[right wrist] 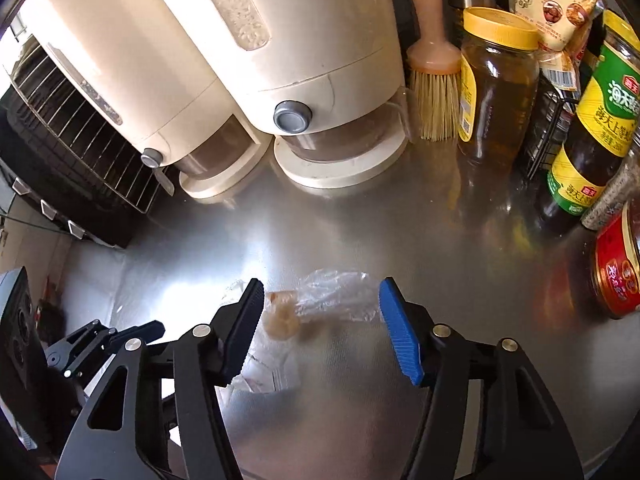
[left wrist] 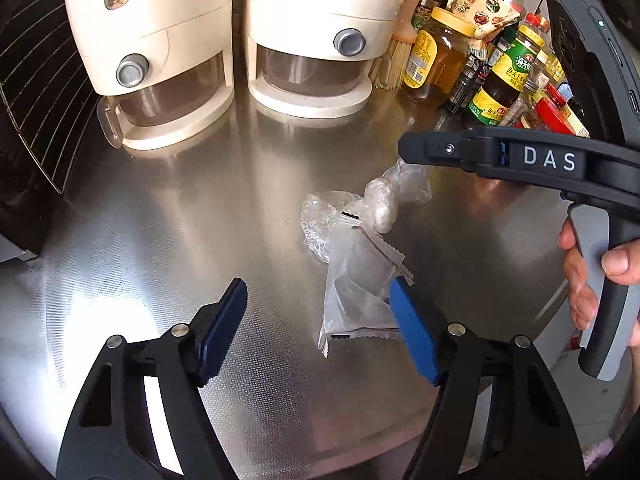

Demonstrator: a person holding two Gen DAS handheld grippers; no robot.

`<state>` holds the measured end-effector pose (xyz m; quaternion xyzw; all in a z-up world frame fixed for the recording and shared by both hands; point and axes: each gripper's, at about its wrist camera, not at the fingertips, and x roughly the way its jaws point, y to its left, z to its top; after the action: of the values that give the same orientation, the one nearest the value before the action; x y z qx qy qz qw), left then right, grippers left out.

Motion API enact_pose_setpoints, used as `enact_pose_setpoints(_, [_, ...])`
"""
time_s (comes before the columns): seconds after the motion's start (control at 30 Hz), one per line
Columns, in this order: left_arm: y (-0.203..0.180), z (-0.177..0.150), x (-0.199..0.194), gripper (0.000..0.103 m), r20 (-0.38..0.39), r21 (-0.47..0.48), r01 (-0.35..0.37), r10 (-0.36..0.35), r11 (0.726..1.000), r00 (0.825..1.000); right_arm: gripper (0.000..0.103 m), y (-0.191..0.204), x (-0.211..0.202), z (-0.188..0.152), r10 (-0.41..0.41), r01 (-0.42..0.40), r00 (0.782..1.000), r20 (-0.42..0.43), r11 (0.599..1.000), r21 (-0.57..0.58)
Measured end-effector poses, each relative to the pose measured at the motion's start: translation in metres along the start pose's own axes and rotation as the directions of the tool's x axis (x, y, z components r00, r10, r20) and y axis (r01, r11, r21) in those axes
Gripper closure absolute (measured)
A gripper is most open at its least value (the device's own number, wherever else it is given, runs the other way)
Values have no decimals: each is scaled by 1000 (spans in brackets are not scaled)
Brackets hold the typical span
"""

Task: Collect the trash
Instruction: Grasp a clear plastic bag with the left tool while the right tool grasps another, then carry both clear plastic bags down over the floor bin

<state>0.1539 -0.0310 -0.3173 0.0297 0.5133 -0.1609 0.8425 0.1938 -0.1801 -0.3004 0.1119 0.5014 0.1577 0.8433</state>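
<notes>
A torn clear wrapper [left wrist: 356,296] and a crumpled film wad [left wrist: 380,204] lie together mid-way across the steel counter [left wrist: 160,240], well in front of two cream dispensers [left wrist: 160,52]. Both grippers hover apart and empty: the left gripper [left wrist: 320,328] beside the wrapper, the right gripper [right wrist: 320,324] straddling the wad. This looks like the reach-in; next, each must drop and pinch its piece.

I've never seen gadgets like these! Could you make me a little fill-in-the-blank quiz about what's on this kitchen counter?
1. The trash on the steel counter is crumpled clear ____ wrappers.
2. Behind the wrappers stand ____ cream-coloured dispensers.
3. The big jar of amber liquid has a ____ lid.
4. Between the right dispenser and that jar stands a ____ with pale bristles.

Missing words: plastic; two; yellow; brush
</notes>
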Motion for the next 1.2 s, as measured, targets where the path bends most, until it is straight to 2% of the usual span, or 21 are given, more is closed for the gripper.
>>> enact_pose_setpoints(0.13, [2, 0, 11, 37, -24, -6, 16, -17, 1000, 1000, 41, 1, 14, 5, -12, 12, 1000, -18, 1000, -15])
enact_pose_setpoints(0.23, [5, -1, 18, 50, -34, -25, 66, -67, 998, 997, 42, -2, 30, 4, -9, 8, 998, -60, 1000, -6])
enact_pose_setpoints(0.27, [5, 0, 19, 59, -36, -26, 75, -76, 997, 997, 42, -3, 36, 4, -11, 10, 997, -74, 1000, -10])
enact_pose_setpoints(0.3, [5, 1, 20, 70, -36, -26, 86, -87, 996, 996, 50, -3, 40, 2, -12, 10, 996, -86, 1000, -14])
enact_pose_setpoints(0.33, [4, 1, 21, 72, -34, -28, 90, -91, 996, 995, 66, -2, 45, 1, -12, 9, 995, -101, 1000, -25])
enact_pose_setpoints(0.4, [2, 1, 21, 74, -36, -15, 84, -84, 996, 996, 87, 2, 53, -4, -30, 22, 991, -129, 998, -58])
enact_pose_setpoints(0.43, [1, 0, 21, 75, -36, -10, 83, -84, 996, 996, 93, 4, 55, -7, -39, 29, 991, -125, 997, -77])
enact_pose_setpoints(0.5, [1, -2, 21, 84, -35, -11, 85, -86, 996, 996, 97, 9, 54, -11, -63, 51, 991, -117, 993, -106])
enact_pose_setpoints(0.53, [1, -3, 19, 87, -34, -13, 87, -88, 996, 996, 99, 10, 53, -13, -69, 56, 991, -117, 992, -111])
enact_pose_setpoints(0.6, [1, -6, 16, 98, -31, -19, 100, -101, 995, 994, 99, 9, 50, -17, -74, 61, 991, -115, 992, -108])
enact_pose_setpoints(0.87, [-6, -16, -13, 100, 12, 6, 81, -81, 997, 997, 100, 0, 25, -26, -60, 53, 995, -75, 994, -91])
enact_pose_setpoints(1.2, [-14, -38, -61, 100, 65, 9, 21, -21, 1000, 998, 100, 3, -35, -42, -65, 65, 998, 12, 993, -94])
